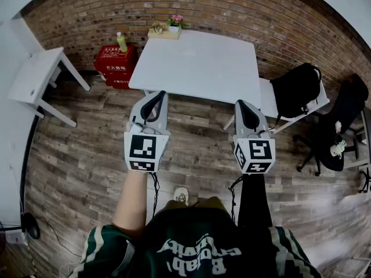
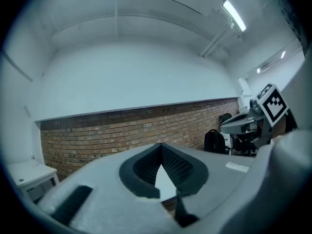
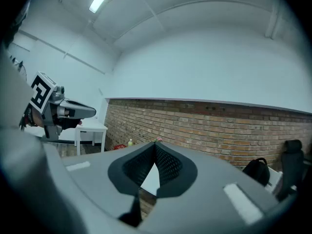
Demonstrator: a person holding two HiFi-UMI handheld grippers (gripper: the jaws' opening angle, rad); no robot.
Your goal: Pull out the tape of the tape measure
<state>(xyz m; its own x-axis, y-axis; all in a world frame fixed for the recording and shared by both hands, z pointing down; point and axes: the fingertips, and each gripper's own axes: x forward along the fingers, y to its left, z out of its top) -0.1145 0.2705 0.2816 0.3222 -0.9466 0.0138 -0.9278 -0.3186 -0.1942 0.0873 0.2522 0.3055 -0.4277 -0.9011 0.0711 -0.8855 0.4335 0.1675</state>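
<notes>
Standing beyond left gripper (image 1: pixel 155 95), right gripper (image 1: pixel 244 104), white table (image 1: pixel 203 62), backpack (image 1: pixel 297 88)

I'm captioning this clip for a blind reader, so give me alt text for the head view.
A person holds two grey tools, the left tool and the right tool, both shut and empty, above a wood-plank floor, facing a white rectangular table. A black backpack rests on a white chair at right.
</notes>
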